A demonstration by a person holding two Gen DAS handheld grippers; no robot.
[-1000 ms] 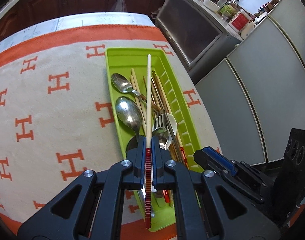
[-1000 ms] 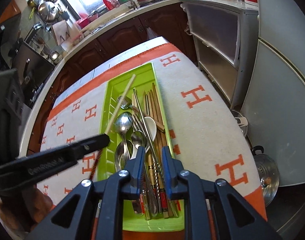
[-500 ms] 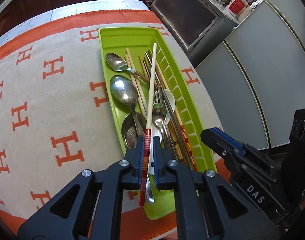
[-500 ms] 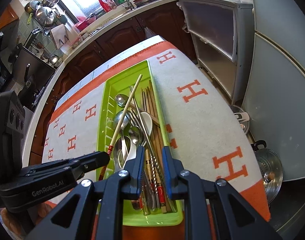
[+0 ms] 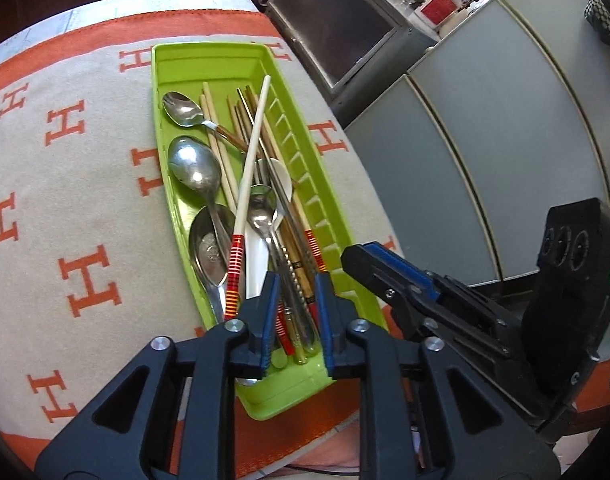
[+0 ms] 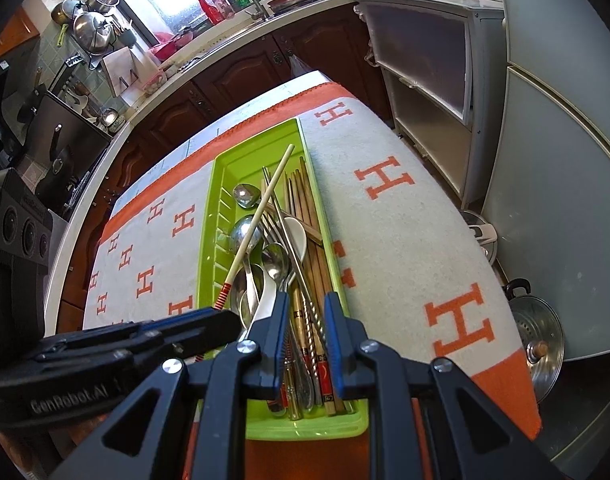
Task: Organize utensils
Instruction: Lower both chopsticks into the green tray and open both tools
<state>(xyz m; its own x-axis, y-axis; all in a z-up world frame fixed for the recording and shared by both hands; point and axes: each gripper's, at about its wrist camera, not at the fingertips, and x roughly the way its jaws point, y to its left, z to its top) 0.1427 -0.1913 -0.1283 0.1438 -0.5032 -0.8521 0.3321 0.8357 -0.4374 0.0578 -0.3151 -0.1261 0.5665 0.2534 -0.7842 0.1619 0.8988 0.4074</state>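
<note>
A lime green tray lies on the orange-and-cream cloth, holding several spoons, wooden chopsticks and a white spoon. A pale chopstick with a red-striped end lies slanted across the utensils. Its striped end rests just left of my left gripper. That gripper's jaws are opening and grip nothing; only tray utensils show through the gap. My right gripper hovers open over the tray's near end, with handles visible below it. Each gripper shows in the other's view: the right, the left.
Grey cabinets stand close along the table's right side. A steel pot lid sits on the floor beside them. A kitchen counter with a sink runs behind the table. Bare cloth flanks the tray.
My left gripper's jaws have parted and let go of the striped chopstick, which now lies slanted in the tray. The left gripper shifted right over the tray's near end. The right gripper stayed still.
</note>
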